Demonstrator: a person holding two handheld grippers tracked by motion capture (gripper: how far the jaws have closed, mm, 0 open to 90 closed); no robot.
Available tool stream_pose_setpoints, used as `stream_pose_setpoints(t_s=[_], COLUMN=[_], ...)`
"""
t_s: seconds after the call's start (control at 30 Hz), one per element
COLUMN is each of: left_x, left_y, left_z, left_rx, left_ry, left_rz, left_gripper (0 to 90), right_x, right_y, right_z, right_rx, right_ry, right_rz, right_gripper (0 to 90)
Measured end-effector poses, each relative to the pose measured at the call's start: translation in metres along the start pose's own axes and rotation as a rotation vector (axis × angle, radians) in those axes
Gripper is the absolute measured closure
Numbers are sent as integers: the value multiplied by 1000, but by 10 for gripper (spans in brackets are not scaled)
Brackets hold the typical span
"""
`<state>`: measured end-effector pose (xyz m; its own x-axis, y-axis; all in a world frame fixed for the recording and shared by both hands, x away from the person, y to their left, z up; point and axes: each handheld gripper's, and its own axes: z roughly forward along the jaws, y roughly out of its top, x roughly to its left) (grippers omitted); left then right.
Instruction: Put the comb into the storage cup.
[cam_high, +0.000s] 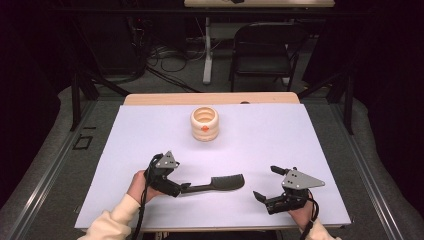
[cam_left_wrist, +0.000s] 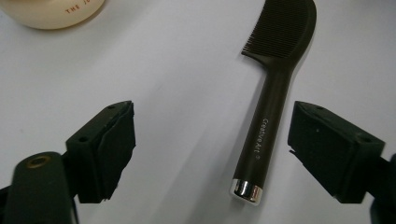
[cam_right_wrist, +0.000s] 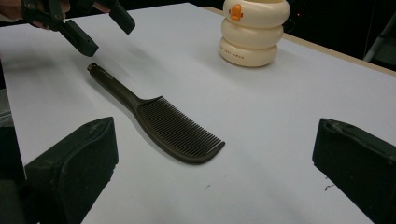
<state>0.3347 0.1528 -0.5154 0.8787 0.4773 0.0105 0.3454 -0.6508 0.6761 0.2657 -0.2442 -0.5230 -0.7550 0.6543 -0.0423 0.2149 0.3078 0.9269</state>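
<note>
A dark comb (cam_high: 220, 183) lies flat on the white table sheet (cam_high: 150, 135), teeth end to the right in the high view. My left gripper (cam_high: 175, 187) is at the comb's handle end with its jaws apart. In the left gripper view the handle (cam_left_wrist: 261, 140) lies between the jaws of my left gripper (cam_left_wrist: 212, 121), nearer the right one, and neither pad touches it. My right gripper (cam_high: 265, 183) stands open to the right of the comb's teeth, holding nothing. In the right gripper view the comb (cam_right_wrist: 173, 130) lies ahead of my right gripper (cam_right_wrist: 215, 135), and the left gripper (cam_right_wrist: 100, 28) hovers over the handle tip.
A cream ribbed container (cam_high: 204, 123) with an orange mark stands upright at the middle back of the sheet, also seen as the container (cam_right_wrist: 252, 32) and the container's base (cam_left_wrist: 56, 11). A black chair (cam_high: 262, 47) and cables are on the floor beyond the table.
</note>
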Motion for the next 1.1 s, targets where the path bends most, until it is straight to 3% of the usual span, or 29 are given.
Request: stream_pose_setpoints(t_s=[0.07,0.17,0.3,0.47,0.5,0.97,1.1], left_x=[-3,-5,-10,-16,-18,-29,-32], left_y=[5,8,19,27,32,55,59], left_z=[0,-1,1,7,10,31,36], left_rx=[19,28,71,110,130,274,311], left_ry=[31,30,23,21,18,11,5], left_rz=[27,34,96,135,161,258,273], left_gripper=[52,1,0,0,0,1,63], right_x=[0,0,0,0,0,0,0], right_y=[0,0,0,-1,-1,-1,-1], right_z=[1,0,1,2,2,3,2], right_rx=[1,0,4,8,8,13,13], right_ry=[4,5,1,1,2,13,15], right_rz=[-2,-2,0,4,4,2,2], right_gripper=[0,0,0,0,0,0,0])
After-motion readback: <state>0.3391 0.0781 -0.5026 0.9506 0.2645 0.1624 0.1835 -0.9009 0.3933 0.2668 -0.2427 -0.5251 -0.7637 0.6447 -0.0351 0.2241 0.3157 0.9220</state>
